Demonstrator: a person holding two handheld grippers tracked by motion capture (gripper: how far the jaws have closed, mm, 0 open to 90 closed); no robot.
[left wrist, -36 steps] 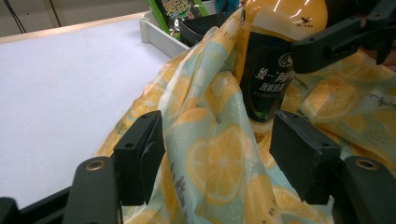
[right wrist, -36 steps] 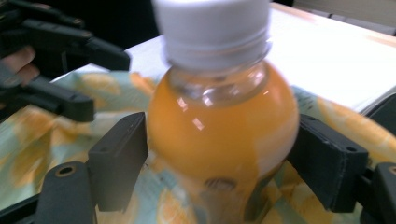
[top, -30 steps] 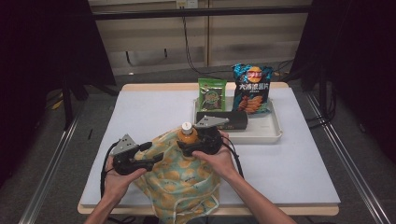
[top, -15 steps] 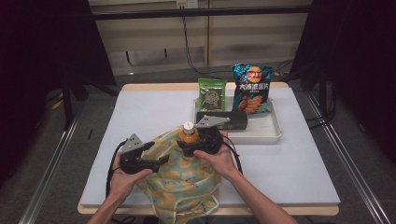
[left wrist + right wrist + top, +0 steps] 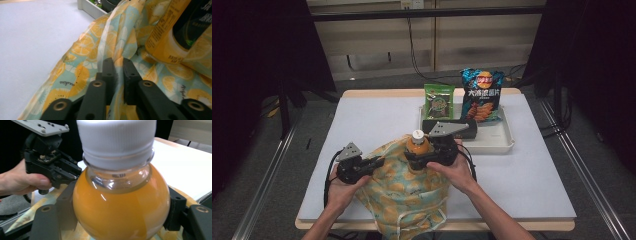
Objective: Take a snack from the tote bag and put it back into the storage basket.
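1. I see the desk (image 5: 362, 125) bare across its left and far-left part: open passage there.
2. The right near part of the desk is bare too.
3. Far right, the tray (image 5: 507, 145) with the green packet (image 5: 438, 101), the blue chip bag (image 5: 482, 95) and a black box (image 5: 467, 131) blocks the way.
4. Near centre, the lemon-print bag (image 5: 404, 195) and the bottle (image 5: 418, 145) take the room.

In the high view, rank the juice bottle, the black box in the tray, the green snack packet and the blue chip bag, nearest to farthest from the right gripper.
1. Juice bottle: in the right gripper.
2. Black box: just behind, in the tray.
3. Green snack packet: upright at the tray's back left.
4. Blue chip bag: upright at the tray's back, right of the packet.
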